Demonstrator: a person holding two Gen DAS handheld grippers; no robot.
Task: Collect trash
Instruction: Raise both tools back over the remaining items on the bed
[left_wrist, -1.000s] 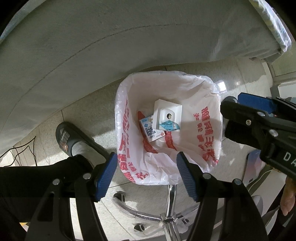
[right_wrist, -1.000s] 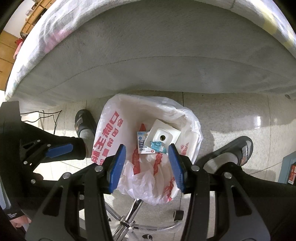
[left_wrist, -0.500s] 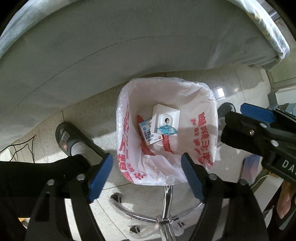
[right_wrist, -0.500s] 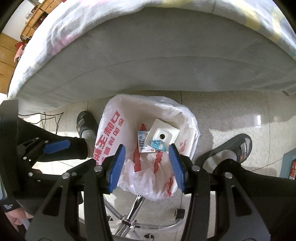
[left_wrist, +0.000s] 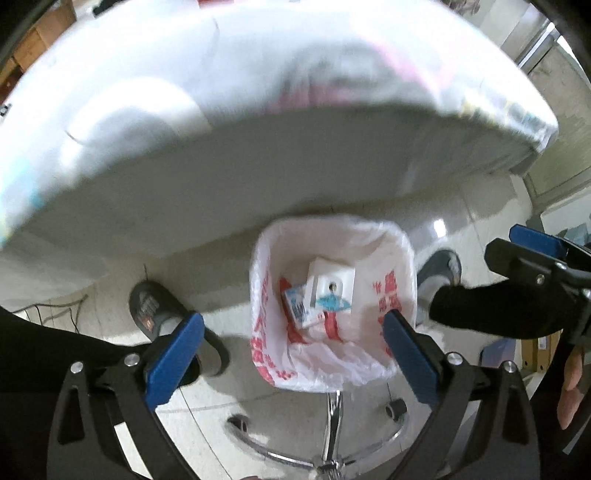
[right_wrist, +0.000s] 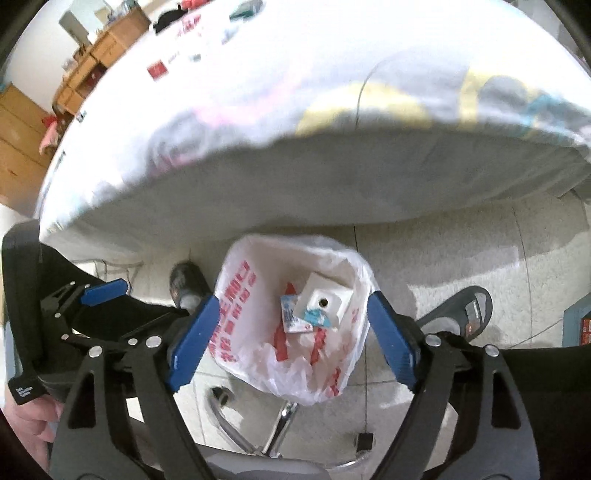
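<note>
A bin lined with a white bag with red print (left_wrist: 391, 295) (right_wrist: 236, 306) stands on the floor below me. In it lie a white box with a round hole (left_wrist: 334, 286) (right_wrist: 325, 301), a blue and white carton (left_wrist: 299, 308) (right_wrist: 290, 314) and a small blue wrapper (left_wrist: 332, 302) (right_wrist: 317, 317). My left gripper (left_wrist: 291, 354) is open and empty, high above the bin. My right gripper (right_wrist: 291, 347) is open and empty too, above the bin; it also shows at the right of the left wrist view (left_wrist: 535, 254).
A bed with a grey side and a patterned cover (left_wrist: 258, 129) (right_wrist: 332, 129) fills the far side. The person's slippered feet (left_wrist: 147, 306) (right_wrist: 469, 310) flank the bin. A chrome chair base (left_wrist: 332, 443) (right_wrist: 280, 424) lies below. Small items (right_wrist: 157, 68) lie on the bed. Wooden furniture (right_wrist: 92, 55) stands far left.
Both grippers have risen and tilted up, so the bin looks smaller and the bed top has come into view. Both jaws have opened wider. The trash in the bin has not moved.
</note>
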